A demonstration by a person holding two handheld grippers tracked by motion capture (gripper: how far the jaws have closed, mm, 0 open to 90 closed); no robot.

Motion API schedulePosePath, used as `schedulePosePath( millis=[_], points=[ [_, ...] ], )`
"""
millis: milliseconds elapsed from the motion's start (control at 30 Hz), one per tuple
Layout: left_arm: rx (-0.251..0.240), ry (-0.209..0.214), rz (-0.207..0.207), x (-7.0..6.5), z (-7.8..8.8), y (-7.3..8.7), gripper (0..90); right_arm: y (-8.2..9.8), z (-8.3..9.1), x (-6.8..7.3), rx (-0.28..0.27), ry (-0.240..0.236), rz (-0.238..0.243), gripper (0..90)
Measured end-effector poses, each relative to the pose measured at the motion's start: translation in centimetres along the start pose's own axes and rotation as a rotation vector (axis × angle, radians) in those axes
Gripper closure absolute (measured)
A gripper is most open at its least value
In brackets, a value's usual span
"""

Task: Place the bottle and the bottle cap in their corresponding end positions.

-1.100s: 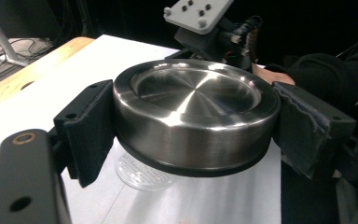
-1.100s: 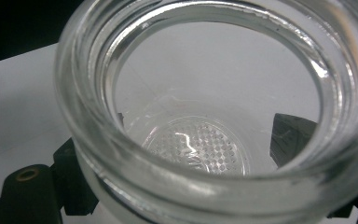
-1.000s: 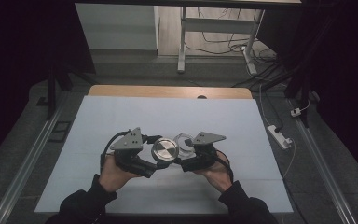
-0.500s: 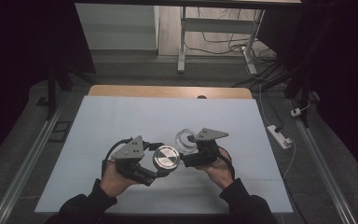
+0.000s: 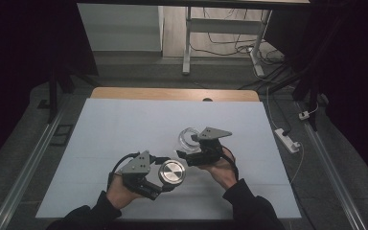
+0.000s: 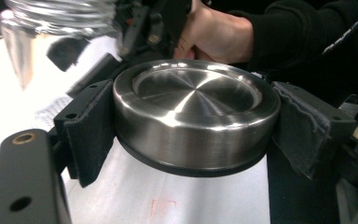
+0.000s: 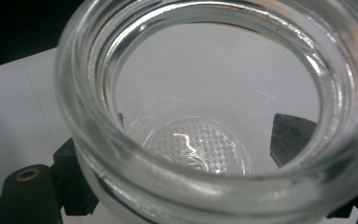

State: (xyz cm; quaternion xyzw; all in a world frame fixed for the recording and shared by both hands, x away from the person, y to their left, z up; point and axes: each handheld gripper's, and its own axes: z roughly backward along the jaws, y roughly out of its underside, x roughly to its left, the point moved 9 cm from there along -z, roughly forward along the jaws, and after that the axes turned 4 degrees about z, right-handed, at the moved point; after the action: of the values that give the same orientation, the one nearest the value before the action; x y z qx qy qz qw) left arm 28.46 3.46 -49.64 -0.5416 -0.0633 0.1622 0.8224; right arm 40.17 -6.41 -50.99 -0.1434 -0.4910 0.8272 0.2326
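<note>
Lid (image 5: 171, 172) in left tongs (image 5: 165, 178), table edge (image 5: 172, 218) near.

A round brushed-steel lid (image 6: 196, 121) with a dished top and a dark ring at its lower edge sits flat-side up, clamped between the left fingers (image 6: 91, 126). A clear glass jar (image 7: 205, 121), lidless, its mouth open, sits gripped between the right fingers (image 7: 291, 133).

Left gripper (image 5: 165, 178): held low near the table's front edge, jaws clamped on opposite sides of a steel lid (image 6: 196, 114), grey plate uppermost. Right gripper (image 5: 186, 146): held farther forward, jaws closed round a glass jar (image 7: 205, 116), pointing left. Both forearms in dark sleeves entered from the bottom edge.
</note>
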Motion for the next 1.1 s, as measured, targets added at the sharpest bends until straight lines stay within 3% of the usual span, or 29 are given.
schedulePosePath(
  millis=[433, 967, 1100],
  points=[
    [0.013, -0.018, 0.002, 0.5, -1.0, 2.2, 19.0, -0.6, -2.6, -1.0, 0.014, 0.015, -0.006, 15.2],
    [0.070, -0.084, 0.061, 3.6, -3.3, 4.8, 18.9, -0.4, -5.4, -3.6, 0.042, 0.069, -0.013, 15.2],
    [0.091, -0.084, 0.079, 4.2, -4.0, 5.3, 18.9, 0.0, -6.3, -4.2, 0.059, 0.081, -0.017, 15.2]
  ],
)
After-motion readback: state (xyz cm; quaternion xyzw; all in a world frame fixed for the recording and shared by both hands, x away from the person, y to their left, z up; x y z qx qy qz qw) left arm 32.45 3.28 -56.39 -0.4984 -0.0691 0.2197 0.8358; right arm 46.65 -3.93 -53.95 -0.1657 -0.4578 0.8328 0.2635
